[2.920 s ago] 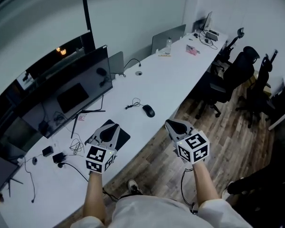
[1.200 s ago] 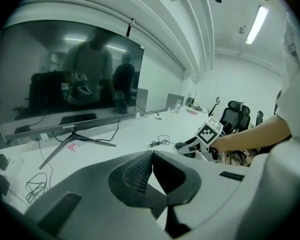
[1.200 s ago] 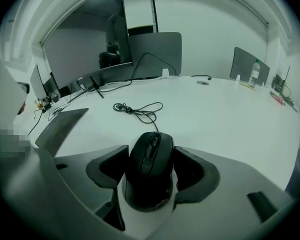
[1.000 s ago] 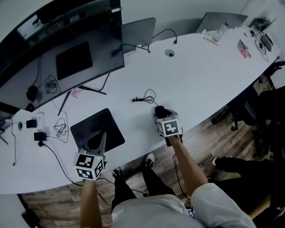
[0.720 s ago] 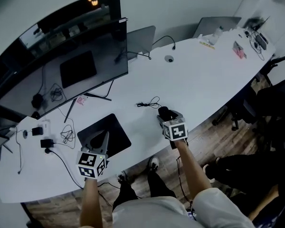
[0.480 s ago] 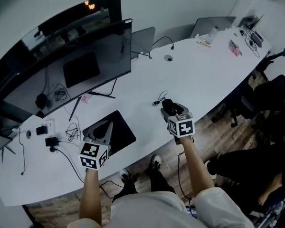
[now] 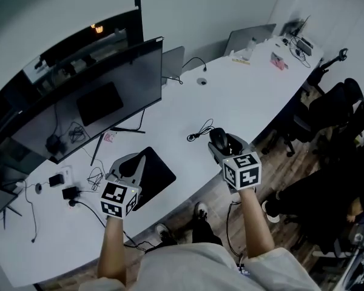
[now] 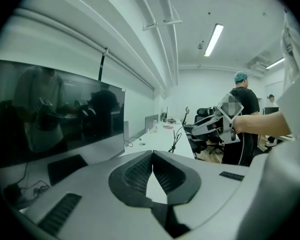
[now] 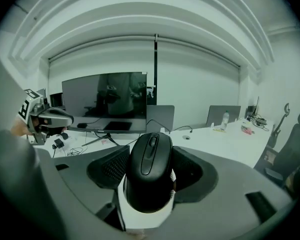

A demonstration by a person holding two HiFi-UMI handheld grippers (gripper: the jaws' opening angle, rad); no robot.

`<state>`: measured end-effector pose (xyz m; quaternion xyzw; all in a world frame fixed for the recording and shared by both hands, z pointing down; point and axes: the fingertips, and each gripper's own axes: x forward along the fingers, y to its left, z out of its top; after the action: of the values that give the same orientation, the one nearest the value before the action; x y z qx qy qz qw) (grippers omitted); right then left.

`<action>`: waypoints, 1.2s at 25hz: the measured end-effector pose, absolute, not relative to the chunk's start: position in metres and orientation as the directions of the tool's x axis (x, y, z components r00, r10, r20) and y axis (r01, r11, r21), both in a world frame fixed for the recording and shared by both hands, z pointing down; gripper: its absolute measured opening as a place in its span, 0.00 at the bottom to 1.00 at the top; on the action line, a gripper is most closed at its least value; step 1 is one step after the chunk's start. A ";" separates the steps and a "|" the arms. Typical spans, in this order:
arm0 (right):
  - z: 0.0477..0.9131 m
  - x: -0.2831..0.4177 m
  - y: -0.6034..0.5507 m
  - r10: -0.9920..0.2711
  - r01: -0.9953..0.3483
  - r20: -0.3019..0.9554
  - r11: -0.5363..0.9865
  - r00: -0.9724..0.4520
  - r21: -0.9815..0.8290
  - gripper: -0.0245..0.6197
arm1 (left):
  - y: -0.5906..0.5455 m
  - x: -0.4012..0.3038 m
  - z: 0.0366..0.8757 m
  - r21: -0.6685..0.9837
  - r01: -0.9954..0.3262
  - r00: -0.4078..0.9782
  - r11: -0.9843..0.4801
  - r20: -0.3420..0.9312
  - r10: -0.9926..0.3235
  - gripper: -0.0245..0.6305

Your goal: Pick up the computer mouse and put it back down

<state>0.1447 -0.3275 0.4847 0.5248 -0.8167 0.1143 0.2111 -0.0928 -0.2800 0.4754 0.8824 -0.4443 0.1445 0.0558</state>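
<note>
The black computer mouse hangs in the air above the front edge of the white desk, and my right gripper is shut on it. In the right gripper view the mouse stands nose-up between the two dark pads, which press on its sides. My left gripper hovers over the black mouse pad. In the left gripper view its jaws meet at the tips with nothing between them.
A wide dark monitor stands at the back left, with chargers and cables beside it. A loose black cable lies near the mouse. Laptops, a bottle and office chairs are farther right. A person stands in the background.
My right gripper has risen from the desk with the mouse held in it. My left gripper has also lifted a little above the mouse pad.
</note>
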 end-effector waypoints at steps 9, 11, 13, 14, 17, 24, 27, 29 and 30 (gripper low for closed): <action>0.438 0.116 -0.268 -0.836 -0.909 0.418 0.413 -0.354 0.055 0.47 | -0.255 -0.107 0.447 -0.069 -0.772 0.601 -0.632 0.246 -0.760 0.06; 0.431 0.104 -0.263 -0.835 -0.899 0.405 0.433 -0.373 0.064 0.47 | -0.253 -0.113 0.445 -0.072 -0.780 0.593 -0.622 0.236 -0.770 0.06; 0.428 0.088 -0.259 -0.822 -0.883 0.403 0.464 -0.403 0.065 0.47 | -0.249 -0.121 0.445 -0.078 -0.787 0.583 -0.612 0.233 -0.779 0.06; 0.428 0.079 -0.258 -0.811 -0.872 0.404 0.485 -0.422 0.063 0.47 | -0.247 -0.125 0.446 -0.080 -0.791 0.576 -0.606 0.233 -0.783 0.06; 0.433 0.041 -0.259 -0.769 -0.827 0.413 0.559 -0.488 0.064 0.47 | -0.241 -0.142 0.451 -0.065 -0.817 0.547 -0.574 0.231 -0.805 0.06; 0.489 -0.061 -0.274 -0.634 -0.713 0.468 0.701 -0.615 0.012 0.47 | -0.216 -0.203 0.495 -0.025 -0.891 0.427 -0.454 0.296 -0.855 0.06; 0.521 -0.102 -0.277 -0.564 -0.662 0.501 0.749 -0.656 -0.024 0.47 | -0.201 -0.230 0.515 0.003 -0.924 0.360 -0.381 0.334 -0.871 0.06; 0.543 -0.122 -0.279 -0.527 -0.636 0.523 0.770 -0.670 -0.039 0.47 | -0.193 -0.243 0.527 0.013 -0.940 0.322 -0.341 0.361 -0.875 0.06; 0.555 -0.129 -0.280 -0.513 -0.628 0.534 0.777 -0.672 -0.044 0.47 | -0.191 -0.248 0.532 0.018 -0.946 0.308 -0.325 0.372 -0.875 0.06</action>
<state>-0.1290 -0.2801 0.5553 0.3145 -0.9073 0.1128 0.2554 -0.2480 -0.1905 0.5320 0.8002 -0.5689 0.1493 0.1173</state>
